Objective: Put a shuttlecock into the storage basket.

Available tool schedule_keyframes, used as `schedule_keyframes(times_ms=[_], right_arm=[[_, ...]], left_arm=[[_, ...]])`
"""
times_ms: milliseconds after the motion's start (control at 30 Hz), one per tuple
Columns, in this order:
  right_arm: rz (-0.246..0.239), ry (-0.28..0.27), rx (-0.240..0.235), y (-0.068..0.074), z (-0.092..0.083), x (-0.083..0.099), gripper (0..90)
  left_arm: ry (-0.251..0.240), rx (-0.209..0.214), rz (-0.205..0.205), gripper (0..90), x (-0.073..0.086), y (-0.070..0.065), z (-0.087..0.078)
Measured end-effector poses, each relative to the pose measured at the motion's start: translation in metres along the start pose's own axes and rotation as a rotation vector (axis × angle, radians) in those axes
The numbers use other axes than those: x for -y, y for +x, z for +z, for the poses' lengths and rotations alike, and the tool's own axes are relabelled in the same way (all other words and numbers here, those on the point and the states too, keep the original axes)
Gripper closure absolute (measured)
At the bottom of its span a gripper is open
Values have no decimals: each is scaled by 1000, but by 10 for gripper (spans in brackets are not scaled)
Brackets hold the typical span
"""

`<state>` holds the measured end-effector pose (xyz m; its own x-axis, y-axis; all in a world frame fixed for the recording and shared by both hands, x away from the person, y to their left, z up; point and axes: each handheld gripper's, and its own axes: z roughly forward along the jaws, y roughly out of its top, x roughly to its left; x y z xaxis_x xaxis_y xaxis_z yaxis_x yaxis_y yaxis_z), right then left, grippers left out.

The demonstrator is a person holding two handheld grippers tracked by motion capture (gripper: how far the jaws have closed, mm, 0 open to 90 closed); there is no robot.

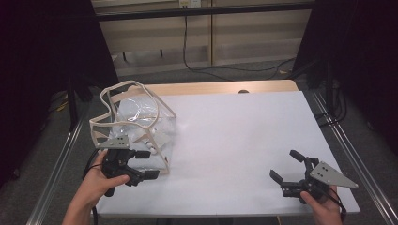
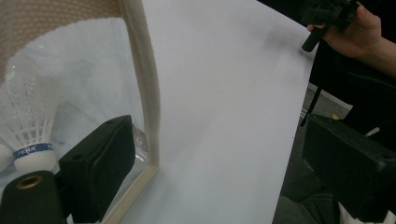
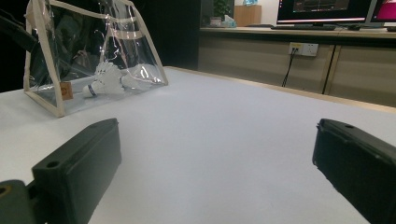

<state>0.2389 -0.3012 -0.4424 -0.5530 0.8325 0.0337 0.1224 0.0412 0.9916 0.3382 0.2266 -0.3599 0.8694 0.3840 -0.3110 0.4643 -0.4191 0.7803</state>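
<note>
Clear bag [image 1: 141, 123] corner sits by left gripper [image 1: 144, 164] jaws, spread wide, empty; right gripper [image 1: 287, 166] wide open, well apart.

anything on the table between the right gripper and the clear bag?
Nothing: bare white table separates the right gripper from the clear plastic cream-trimmed bag of white shuttlecocks, per high and right gripper views.

So on my end: the clear tote bag [image 1: 136, 124] sits at the table's [image 1: 234, 136] left side, 1 shuttlecock [image 3: 103, 80] inside it. My left gripper [image 1: 141, 171] is right at its near corner, right gripper [image 1: 287, 165] well apart at the near right.
</note>
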Motion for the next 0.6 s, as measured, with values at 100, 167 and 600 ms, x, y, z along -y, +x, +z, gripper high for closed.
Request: schedule_keyframes(times_ms=[100,167,600], right_arm=[[-1,0,0,0,0,0,8],[0,0,0,0,0,0,8],[-1,0,-1,0,0,0,8]], left_arm=[[-3,2,-4,102,2,0,1],[-2,2,-6,102,4,0,2],[19,0,-10,102,13,3,8]])
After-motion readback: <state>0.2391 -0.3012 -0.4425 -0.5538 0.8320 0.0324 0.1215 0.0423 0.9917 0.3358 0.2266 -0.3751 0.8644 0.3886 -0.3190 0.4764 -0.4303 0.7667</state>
